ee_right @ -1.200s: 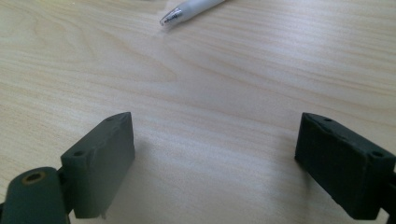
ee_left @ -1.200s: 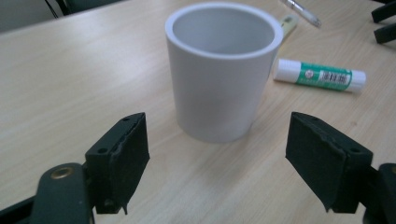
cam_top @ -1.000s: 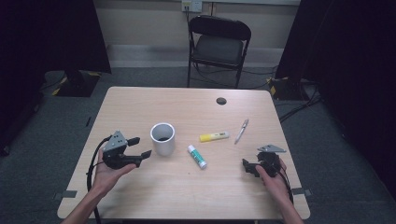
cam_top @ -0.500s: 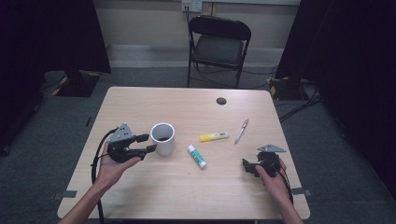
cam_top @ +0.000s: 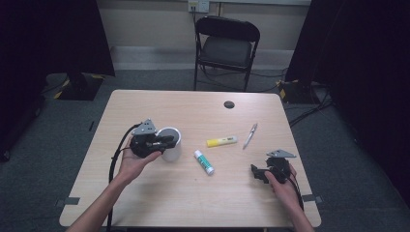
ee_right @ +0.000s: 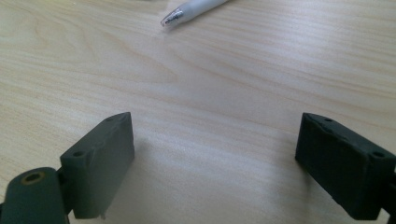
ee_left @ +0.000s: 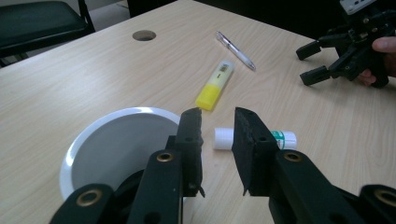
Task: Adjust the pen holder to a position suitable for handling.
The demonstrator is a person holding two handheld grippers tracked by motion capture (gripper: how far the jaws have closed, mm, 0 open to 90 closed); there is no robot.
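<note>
Pale wooden bench (cam_top: 159, 203): left hand-held gripper (ee_left: 218, 135) closing astride white round ceramic cup's (ee_left: 109, 144) rim, not yet pinching; lift remains. Right hand-held gripper (ee_right: 215, 163) spread.

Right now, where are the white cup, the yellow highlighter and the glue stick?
white cup (ee_left: 100, 140), left gripper view, inner wall.
yellow highlighter (ee_left: 211, 95), left gripper view, yellow cap.
glue stick (cam_top: 204, 162), high view, middle of tube.
</note>
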